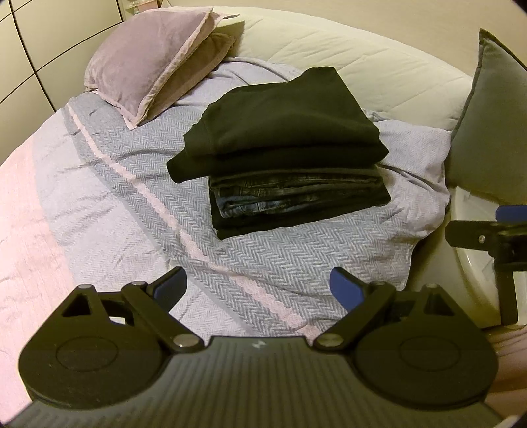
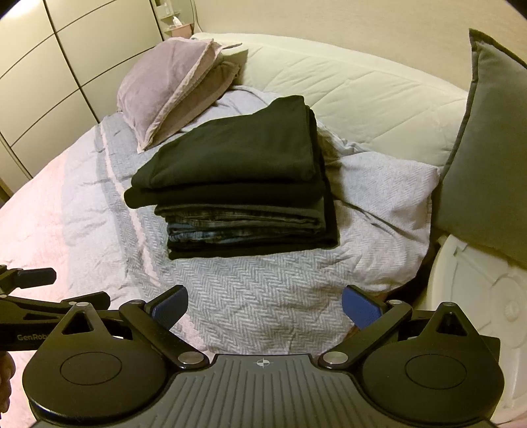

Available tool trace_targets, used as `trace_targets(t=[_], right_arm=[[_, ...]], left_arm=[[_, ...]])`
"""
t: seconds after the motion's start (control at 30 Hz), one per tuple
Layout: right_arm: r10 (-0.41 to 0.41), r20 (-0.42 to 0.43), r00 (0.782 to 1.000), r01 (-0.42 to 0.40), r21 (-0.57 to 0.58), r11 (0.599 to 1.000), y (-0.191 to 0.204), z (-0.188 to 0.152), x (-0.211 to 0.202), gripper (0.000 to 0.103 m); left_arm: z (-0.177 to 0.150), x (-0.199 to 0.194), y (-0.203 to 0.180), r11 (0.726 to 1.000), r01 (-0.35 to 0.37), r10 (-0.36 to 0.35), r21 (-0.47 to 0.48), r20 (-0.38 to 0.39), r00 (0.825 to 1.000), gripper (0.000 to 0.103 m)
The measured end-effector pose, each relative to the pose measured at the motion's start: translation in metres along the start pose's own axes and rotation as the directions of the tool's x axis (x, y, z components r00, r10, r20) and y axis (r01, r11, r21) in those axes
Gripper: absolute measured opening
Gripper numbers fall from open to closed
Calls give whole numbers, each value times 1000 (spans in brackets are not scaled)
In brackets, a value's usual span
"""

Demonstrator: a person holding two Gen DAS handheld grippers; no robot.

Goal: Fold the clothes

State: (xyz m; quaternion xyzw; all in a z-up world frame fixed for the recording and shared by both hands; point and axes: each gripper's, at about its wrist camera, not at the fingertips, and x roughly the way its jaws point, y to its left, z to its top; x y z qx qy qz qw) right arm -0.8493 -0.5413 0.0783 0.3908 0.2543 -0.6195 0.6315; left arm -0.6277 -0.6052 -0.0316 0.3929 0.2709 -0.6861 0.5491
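On the bedspread sits a folded stack; only the right view shows the shelf; both jaws gape empty.

A grey herringbone blanket covers the bed, with a pink sheet at the left. Two mauve pillows lean far left against a cream headboard. A grey cushion stands right, above a white tub.

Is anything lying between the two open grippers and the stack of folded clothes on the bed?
Nothing visible. Only bare herringbone bedspread lies between the left gripper or right gripper and the folded stack. The pillows sit off to the side.
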Motion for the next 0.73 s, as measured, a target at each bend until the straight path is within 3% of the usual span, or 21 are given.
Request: trace_targets(t=[0.73], right_arm=[[9, 9, 1000, -9, -15, 1000, 2, 5, 2, 102]], left_arm=[[2, -4, -3, 1000, 2, -2, 20, 41, 999, 92]])
